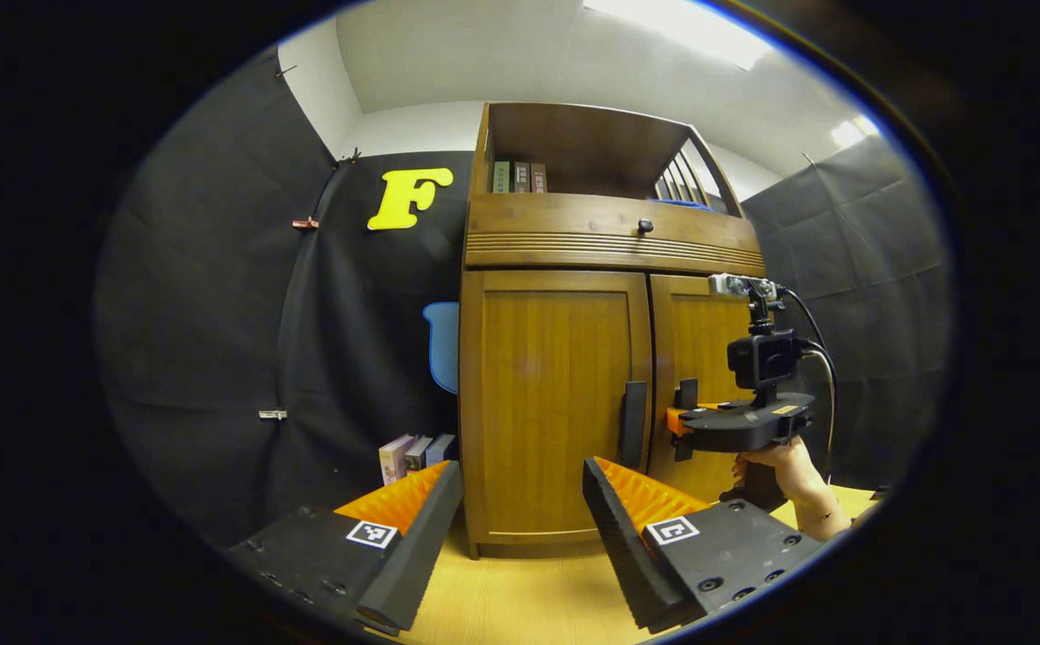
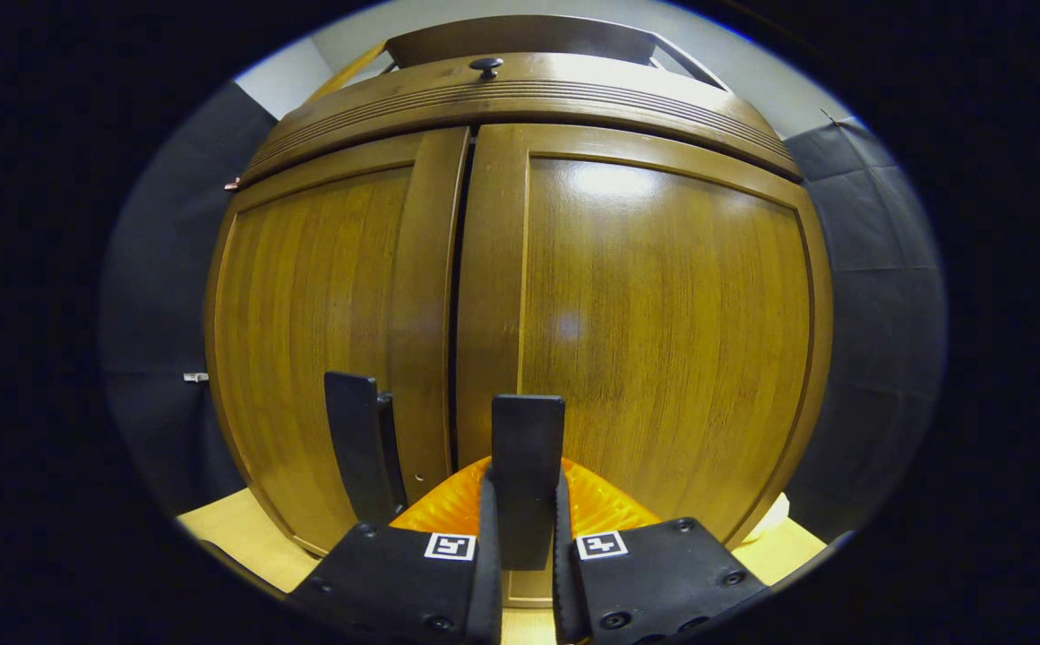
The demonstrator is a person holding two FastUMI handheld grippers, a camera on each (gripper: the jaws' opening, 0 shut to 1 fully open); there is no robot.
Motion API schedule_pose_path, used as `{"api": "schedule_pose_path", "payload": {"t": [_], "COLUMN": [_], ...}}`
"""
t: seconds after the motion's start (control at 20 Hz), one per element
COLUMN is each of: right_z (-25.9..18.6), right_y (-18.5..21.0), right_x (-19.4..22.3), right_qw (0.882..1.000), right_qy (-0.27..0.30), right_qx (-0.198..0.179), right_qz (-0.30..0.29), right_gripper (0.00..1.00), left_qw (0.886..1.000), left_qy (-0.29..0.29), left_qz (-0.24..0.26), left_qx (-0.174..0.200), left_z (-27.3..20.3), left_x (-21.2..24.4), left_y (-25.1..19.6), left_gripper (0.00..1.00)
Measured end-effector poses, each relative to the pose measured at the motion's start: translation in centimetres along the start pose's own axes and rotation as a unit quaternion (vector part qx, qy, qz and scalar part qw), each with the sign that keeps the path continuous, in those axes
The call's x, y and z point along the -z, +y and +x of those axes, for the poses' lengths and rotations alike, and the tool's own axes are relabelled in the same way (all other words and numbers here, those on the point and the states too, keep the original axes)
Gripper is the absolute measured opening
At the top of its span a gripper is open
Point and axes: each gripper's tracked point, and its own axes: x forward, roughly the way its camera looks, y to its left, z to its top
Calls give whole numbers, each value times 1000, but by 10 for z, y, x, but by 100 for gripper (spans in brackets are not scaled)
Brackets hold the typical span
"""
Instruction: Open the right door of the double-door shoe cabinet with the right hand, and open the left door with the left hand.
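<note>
The wooden shoe cabinet [image 1: 555, 251] stands ahead with both doors closed. In the right gripper view the right door [image 2: 663, 322] carries a black handle [image 2: 527, 448], and my right gripper [image 2: 524, 546] is shut on it, one finger on each side. The left door [image 2: 322, 305] has its own black handle [image 2: 358, 448], untouched. In the left gripper view my left gripper [image 1: 520, 511] is open and short of the left door [image 1: 546, 394], whose handle [image 1: 632, 423] sits above my right finger. The right gripper [image 1: 683, 419], held by a hand [image 1: 788, 470], grips the right door's handle.
The cabinet stands on a light wooden surface [image 1: 520, 600]. Above the doors are a drawer with a dark knob [image 1: 644, 227] and an open shelf holding books [image 1: 518, 176]. More books [image 1: 414, 455] lean by the cabinet's left side. A cable [image 1: 822, 358] hangs from the right gripper's camera.
</note>
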Motion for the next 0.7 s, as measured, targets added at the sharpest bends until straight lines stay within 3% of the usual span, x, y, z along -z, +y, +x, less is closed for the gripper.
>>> {"api": "schedule_pose_path", "payload": {"t": [0.05, 0.15, 0.35, 0.45, 0.7], "right_z": [-3, -11, -34, -43, -78], "right_y": [0, 0, -5, -7, -20], "right_x": [-1, -2, -2, -4, -4], "right_qw": [1000, 1000, 1000, 999, 999], "right_qy": [2, 7, 3, 4, -6], "right_qx": [-5, -17, -26, -32, -42], "right_qz": [4, 16, 6, 10, 13], "right_gripper": [26, 22, 26, 22, 26], "left_qw": [1000, 1000, 1000, 1000, 998], "left_qy": [-3, -7, -13, -15, -19], "left_qz": [0, -1, 3, 3, -5], "left_qx": [0, 2, 7, 17, 58], "left_z": [-3, -8, -17, -21, -22], "left_x": [-2, -6, -11, -13, -12], "left_y": [-1, -5, -15, -23, -46], "left_gripper": [86, 86, 86, 86, 86]}}
